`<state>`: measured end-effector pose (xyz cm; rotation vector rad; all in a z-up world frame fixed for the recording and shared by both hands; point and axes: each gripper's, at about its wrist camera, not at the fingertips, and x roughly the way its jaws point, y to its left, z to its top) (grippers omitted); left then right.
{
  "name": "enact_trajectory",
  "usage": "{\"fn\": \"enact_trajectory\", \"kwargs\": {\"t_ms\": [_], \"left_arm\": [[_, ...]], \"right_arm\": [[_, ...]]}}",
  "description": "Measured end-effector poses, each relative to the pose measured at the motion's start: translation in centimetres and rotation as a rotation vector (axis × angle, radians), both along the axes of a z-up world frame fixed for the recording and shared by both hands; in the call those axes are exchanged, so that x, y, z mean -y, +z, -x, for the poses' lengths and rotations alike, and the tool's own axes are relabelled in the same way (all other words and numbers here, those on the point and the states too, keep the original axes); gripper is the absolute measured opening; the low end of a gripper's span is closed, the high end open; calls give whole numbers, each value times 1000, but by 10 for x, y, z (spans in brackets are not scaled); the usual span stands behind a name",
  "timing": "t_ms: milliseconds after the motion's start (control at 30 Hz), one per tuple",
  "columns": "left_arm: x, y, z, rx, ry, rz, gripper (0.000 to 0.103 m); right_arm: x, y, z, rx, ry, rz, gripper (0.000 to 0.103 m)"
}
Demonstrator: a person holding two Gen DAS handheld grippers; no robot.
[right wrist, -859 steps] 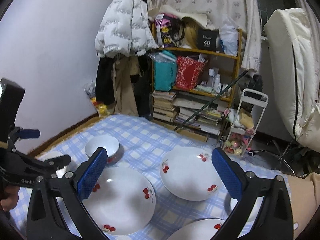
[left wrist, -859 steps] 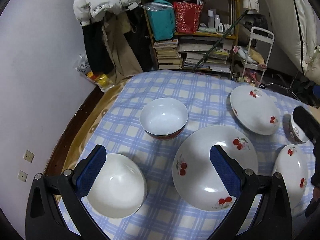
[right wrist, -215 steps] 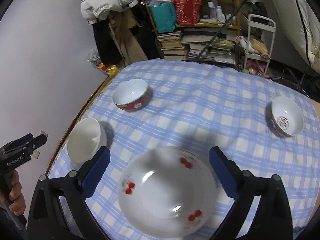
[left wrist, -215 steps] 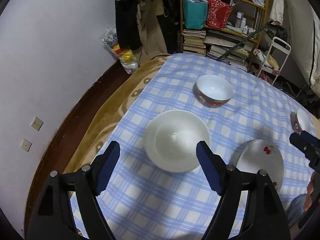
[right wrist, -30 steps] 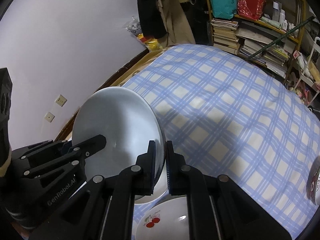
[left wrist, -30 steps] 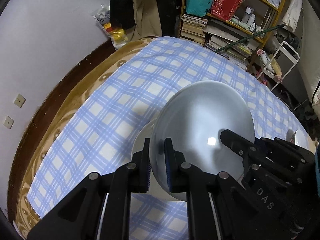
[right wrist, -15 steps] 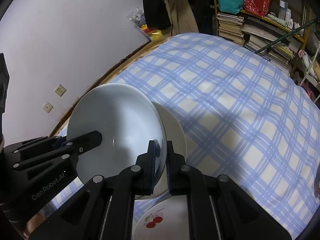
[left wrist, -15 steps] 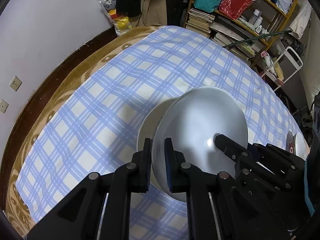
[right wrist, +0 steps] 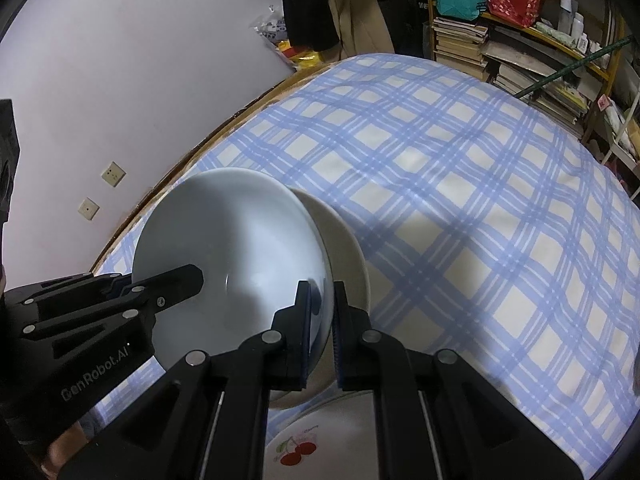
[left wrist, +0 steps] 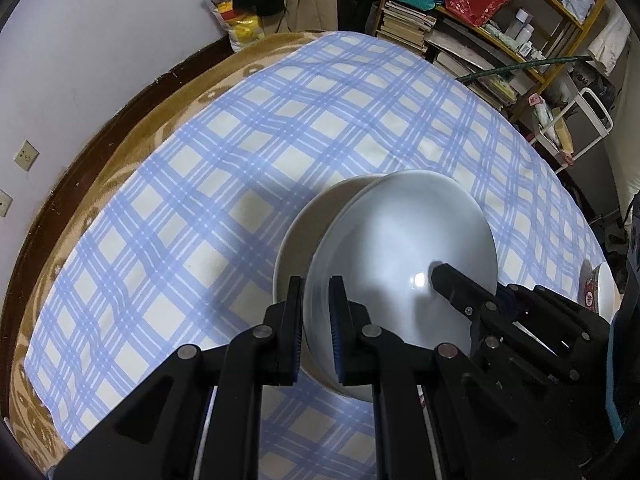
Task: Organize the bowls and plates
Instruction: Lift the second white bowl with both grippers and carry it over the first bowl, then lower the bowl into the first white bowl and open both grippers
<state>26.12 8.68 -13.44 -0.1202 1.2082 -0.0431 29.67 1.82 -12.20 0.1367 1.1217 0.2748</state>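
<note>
A white bowl (left wrist: 400, 248) hangs tilted just above a cream bowl (left wrist: 298, 236) that rests on the blue checked tablecloth (left wrist: 224, 160). My left gripper (left wrist: 316, 294) is shut on the near rim of the white bowl. On the opposite rim my right gripper (right wrist: 322, 294) is shut too, its black fingers (left wrist: 452, 284) reaching in from the right in the left wrist view. In the right wrist view the white bowl (right wrist: 240, 236) covers most of the cream bowl (right wrist: 346, 252), and the left gripper's fingers (right wrist: 176, 280) come in from the left.
A plate with red cherries (right wrist: 304, 440) lies at the near edge, right beside the cream bowl. A small patterned bowl (left wrist: 600, 292) sits at the far right. A wall (right wrist: 120, 80) runs along the left table edge; bookshelves (left wrist: 460, 20) stand behind.
Both grippers have come down with the white bowl between them. It now sits lower and closer over the cream bowl, with more of the tablecloth showing behind it.
</note>
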Motion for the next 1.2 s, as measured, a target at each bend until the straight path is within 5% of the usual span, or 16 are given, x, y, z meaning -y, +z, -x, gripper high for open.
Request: {"fn": "enact_trajectory", "kwargs": {"t_ms": [600, 1200], "left_arm": [[-8, -9, -3, -18, 21, 2, 12], [-4, -6, 3, -11, 19, -10, 12]], "right_arm": [[-8, -6, 3, 77, 46, 27, 10], [-4, 4, 7, 59, 41, 88, 11]]}}
